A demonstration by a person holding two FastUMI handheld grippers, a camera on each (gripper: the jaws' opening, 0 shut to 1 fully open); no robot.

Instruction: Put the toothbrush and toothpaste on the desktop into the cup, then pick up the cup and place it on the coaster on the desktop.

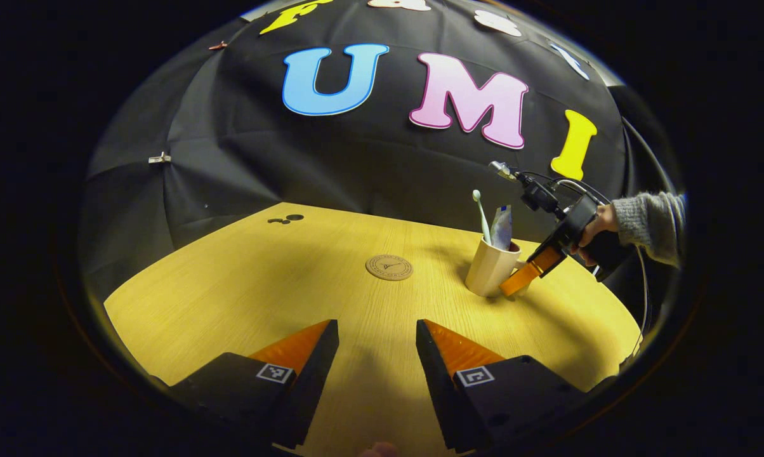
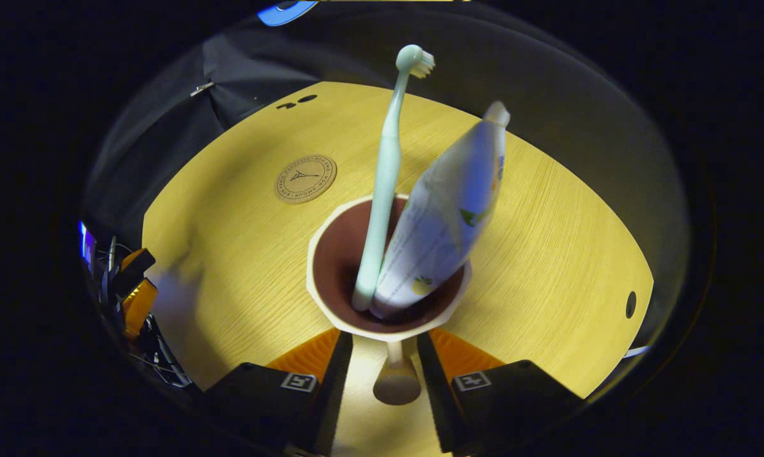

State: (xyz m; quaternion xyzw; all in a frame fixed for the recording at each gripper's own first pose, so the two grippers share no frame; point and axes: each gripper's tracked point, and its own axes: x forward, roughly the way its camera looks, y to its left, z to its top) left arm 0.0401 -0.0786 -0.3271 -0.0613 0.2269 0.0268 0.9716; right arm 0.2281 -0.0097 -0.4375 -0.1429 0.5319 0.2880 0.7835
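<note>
On the yellow wooden desktop stands one cream cup, brown on the inside, with a handle on its side. One pale green toothbrush stands inside the cup with its bristles at the top. One white toothpaste tube leans beside the brush in the same cup, with its cap pointing up. In the right gripper view the right gripper has a finger on each side of the cup's handle; the fingers are a little way apart, and I cannot tell if they press on the handle. In the left gripper view that gripper reaches down to the cup, and a hand in a grey sleeve holds it. One round brown coaster lies flat on the desktop, apart from the cup, toward the middle of the desktop. The cup stands on the bare wood and not on the coaster. The left gripper hangs over the near part of the desktop with its two fingers wide apart and nothing between them. A few small dark spots sit near the far edge of the desktop. Behind the desktop hangs a black cloth wall, and one small metal clip is pinned on it. One dark round hole shows near the desktop's edge in the right gripper view.
</note>
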